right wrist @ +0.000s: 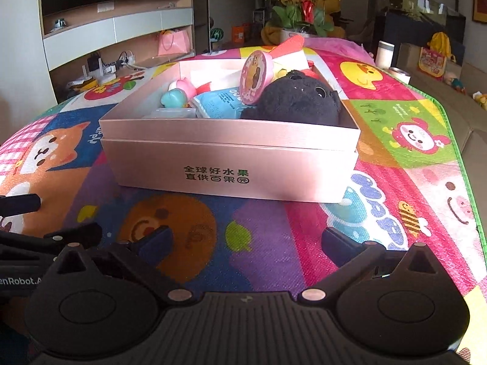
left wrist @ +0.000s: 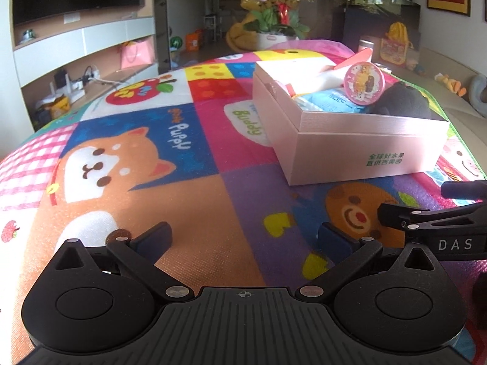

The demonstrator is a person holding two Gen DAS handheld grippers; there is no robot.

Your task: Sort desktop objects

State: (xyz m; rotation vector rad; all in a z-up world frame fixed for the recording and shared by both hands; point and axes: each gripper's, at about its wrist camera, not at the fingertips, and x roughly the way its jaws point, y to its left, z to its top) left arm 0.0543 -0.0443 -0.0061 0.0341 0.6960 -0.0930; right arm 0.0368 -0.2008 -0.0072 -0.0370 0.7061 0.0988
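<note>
The pink box (right wrist: 231,164) carries two lines of green Chinese print on its front wall: "全球好水果" above "直供百果园". On the play mat (left wrist: 213,140) left of the box, white letters spell "Puppy" on a blue square, and green letters spell "Buddy" on a white speech bubble right beside the box. The right gripper (left wrist: 450,231), seen in the left wrist view below the box, shows "DAS". In the right wrist view the left gripper (right wrist: 18,279) shows "enRobot.A", cut off at the edge.
</note>
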